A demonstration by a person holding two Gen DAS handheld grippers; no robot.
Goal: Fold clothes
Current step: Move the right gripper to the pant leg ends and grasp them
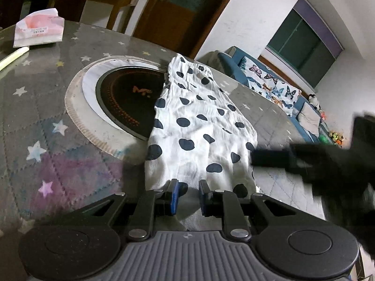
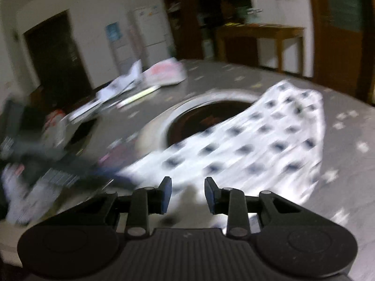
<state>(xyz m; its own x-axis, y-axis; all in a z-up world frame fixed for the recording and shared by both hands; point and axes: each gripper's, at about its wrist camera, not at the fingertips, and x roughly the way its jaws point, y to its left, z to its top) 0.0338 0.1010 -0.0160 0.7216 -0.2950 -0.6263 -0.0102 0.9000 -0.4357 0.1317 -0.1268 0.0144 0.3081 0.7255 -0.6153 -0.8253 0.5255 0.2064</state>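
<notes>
A white garment with dark blue dots (image 1: 199, 126) lies stretched out on the grey star-patterned table (image 1: 46, 107), partly over a round black cooktop (image 1: 131, 100). My left gripper (image 1: 188, 187) is open, its blue pads on either side of the garment's near hem, the cloth running between them. In the blurred right wrist view the same garment (image 2: 253, 145) lies ahead. My right gripper (image 2: 187, 188) is open over its near edge and holds nothing. The right gripper also shows in the left wrist view (image 1: 316, 161) as a dark blurred shape at the garment's right side.
A pink tissue pack (image 1: 38, 29) and a pale stick (image 1: 13, 57) lie at the table's far left. Papers (image 2: 121, 84) and clutter sit at the left in the right wrist view. A blue sofa (image 1: 276, 86) stands beyond the table edge.
</notes>
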